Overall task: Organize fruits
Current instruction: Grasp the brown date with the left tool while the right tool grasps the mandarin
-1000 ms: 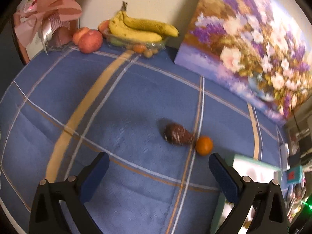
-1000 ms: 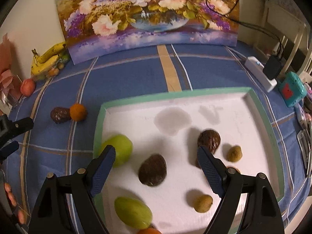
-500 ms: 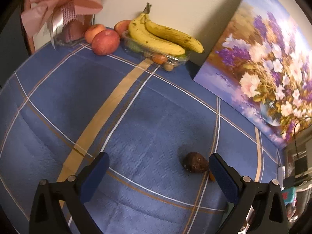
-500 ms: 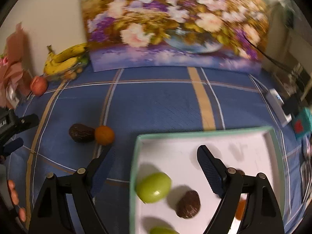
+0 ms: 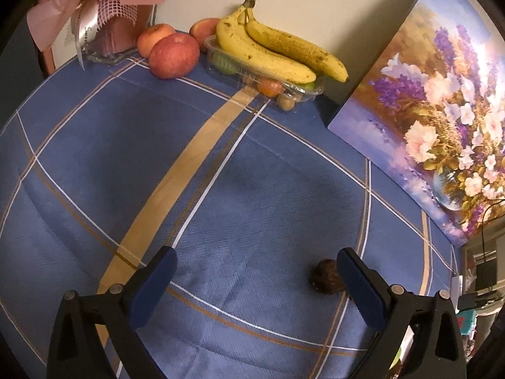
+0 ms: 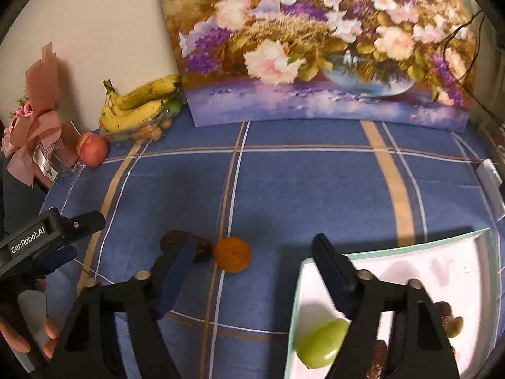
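A small orange fruit [image 6: 232,254] and a dark brown fruit [image 6: 176,240] lie side by side on the blue plaid cloth. My right gripper [image 6: 254,268] is open and empty, just in front of the orange fruit, with the dark fruit partly behind its left finger. The white tray with a green rim [image 6: 410,259] at the lower right holds a green fruit [image 6: 322,341] and dark fruits. My left gripper [image 5: 254,276] is open and empty; the dark brown fruit [image 5: 326,279] lies by its right finger. The left gripper also shows in the right wrist view [image 6: 60,240].
Bananas [image 5: 274,47] lie on a clear plastic box of small fruits at the back, with red apples [image 5: 173,55] and a pink-wrapped gift [image 5: 104,15] to their left. A flower painting [image 6: 315,41] leans against the wall. A white device [image 6: 490,183] lies at the right edge.
My right gripper has swung left from over the tray towards the orange and dark fruits. My left gripper has moved left and forward, so the dark fruit now sits by its right finger.
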Available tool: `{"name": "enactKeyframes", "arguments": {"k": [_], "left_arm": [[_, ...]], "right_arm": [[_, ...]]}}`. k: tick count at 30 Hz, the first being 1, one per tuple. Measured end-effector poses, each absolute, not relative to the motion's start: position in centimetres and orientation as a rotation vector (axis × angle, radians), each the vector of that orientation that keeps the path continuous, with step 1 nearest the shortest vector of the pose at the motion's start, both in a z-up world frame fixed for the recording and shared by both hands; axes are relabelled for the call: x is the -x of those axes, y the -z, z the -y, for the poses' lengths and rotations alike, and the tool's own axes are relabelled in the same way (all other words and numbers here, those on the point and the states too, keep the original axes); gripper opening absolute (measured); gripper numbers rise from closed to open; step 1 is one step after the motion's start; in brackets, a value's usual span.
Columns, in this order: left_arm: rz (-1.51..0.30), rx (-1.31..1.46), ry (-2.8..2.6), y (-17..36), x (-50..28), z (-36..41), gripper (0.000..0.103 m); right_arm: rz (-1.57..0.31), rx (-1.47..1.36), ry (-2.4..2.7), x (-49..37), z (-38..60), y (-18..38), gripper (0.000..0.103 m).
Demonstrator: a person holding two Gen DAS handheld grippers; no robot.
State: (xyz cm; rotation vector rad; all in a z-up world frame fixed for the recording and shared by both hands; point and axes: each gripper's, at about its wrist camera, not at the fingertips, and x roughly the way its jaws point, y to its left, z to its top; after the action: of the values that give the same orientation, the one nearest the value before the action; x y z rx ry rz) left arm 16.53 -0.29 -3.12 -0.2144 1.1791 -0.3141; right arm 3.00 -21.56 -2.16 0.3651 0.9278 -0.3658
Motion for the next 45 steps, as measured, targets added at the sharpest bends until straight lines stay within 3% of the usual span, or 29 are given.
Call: {"name": "enactKeyframes", "arguments": {"k": [10,18,37,39,43,45], "left_arm": [[-1.236,0.244,0.291,5.5,-18.0,1.1,0.101],[-1.238,0.238,0.287,6.0,-18.3,1.2,0.101],[-1.254,0.212,0.316,5.8,-18.0,2.5,0.101],[-1.263,0.219,0.329,5.9,-17.9,2.8,0.093],[-1.287,0.24,0.364,6.3,-17.7,3.4,0.089],[-1.299,0.257,0.391,6.4,-17.7,3.8,0.083]], "right_arm": [[-0.987,-0.392,0.324,-4.7,21.7,5.3,0.051],[-1.013,-0.398,0.303,-5.5,21.2,6.7,0.044],[-1.031,-0.426,0.284,-5.4,21.0,7.1,0.037],[-1.029,-0.428,0.296,-5.2,21.3,6.8,0.037],[-1.0,-0.43,0.318,-4.5,22.1,5.5,0.037],[-0.982,-0.436,0.331,-4.0,22.7,4.7,0.037]]}}
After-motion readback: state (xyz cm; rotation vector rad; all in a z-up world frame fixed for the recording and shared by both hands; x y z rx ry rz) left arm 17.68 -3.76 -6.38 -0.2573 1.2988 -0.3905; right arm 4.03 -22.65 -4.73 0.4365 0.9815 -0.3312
